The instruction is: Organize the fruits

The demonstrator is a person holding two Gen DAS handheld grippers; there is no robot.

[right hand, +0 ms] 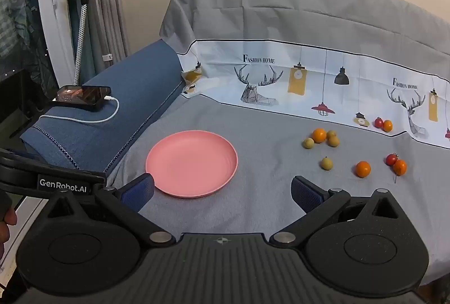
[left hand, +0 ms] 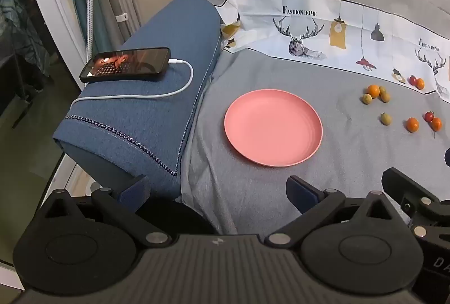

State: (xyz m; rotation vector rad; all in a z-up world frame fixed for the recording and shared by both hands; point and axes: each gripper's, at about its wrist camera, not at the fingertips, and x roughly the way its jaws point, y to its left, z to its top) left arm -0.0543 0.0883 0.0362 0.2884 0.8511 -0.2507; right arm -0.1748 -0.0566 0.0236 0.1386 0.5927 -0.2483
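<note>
grey sheet covers the sofa seat (right hand: 253, 208), and on it the pink plate (right hand: 191, 163) lies bare, likely the collecting spot. small fruits (right hand: 326, 163) sit scattered to its right, well apart from it. left gripper (left hand: 218, 191) and right gripper (right hand: 222, 188) both hover with jaws wide, holding nothing. a phone (left hand: 126, 64) charges on the blue armrest (left hand: 146, 112), clear of the path; nothing blocks the fruits
</note>
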